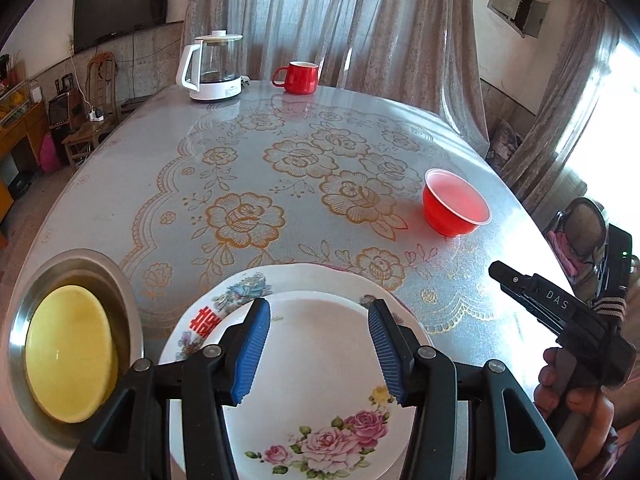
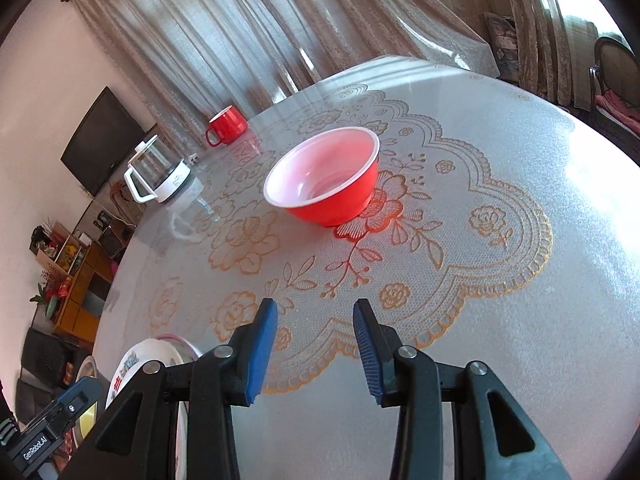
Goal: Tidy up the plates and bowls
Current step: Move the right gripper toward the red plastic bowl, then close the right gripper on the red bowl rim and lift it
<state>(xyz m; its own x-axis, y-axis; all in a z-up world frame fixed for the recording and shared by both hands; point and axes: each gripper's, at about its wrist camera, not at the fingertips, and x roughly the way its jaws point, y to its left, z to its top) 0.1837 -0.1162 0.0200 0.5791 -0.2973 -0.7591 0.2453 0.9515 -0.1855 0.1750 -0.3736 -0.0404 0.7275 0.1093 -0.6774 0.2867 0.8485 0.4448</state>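
Observation:
Two floral plates lie stacked at the near table edge: a small white plate with pink roses (image 1: pixel 320 380) on a larger plate (image 1: pixel 240 292) with a red character. My left gripper (image 1: pixel 319 308) hovers just over the small plate, open, its blue pads not pressing on anything. A red bowl (image 1: pixel 456 208) with a pale inside stands alone farther right. My right gripper (image 2: pixel 315 306) is open over bare tablecloth, the red bowl (image 2: pixel 324 176) a short way ahead of it. A yellow bowl (image 1: pixel 68 352) rests in a steel basin (image 1: pixel 80 264) at the left.
A glass kettle (image 1: pixel 212 68) and a red mug (image 1: pixel 298 77) stand at the table's far edge. The table (image 1: pixel 500 320) wears a glossy flowered cloth. A hand (image 1: pixel 568 392) holds the right tool at the right. A chair (image 1: pixel 584 228) stands beyond the right edge.

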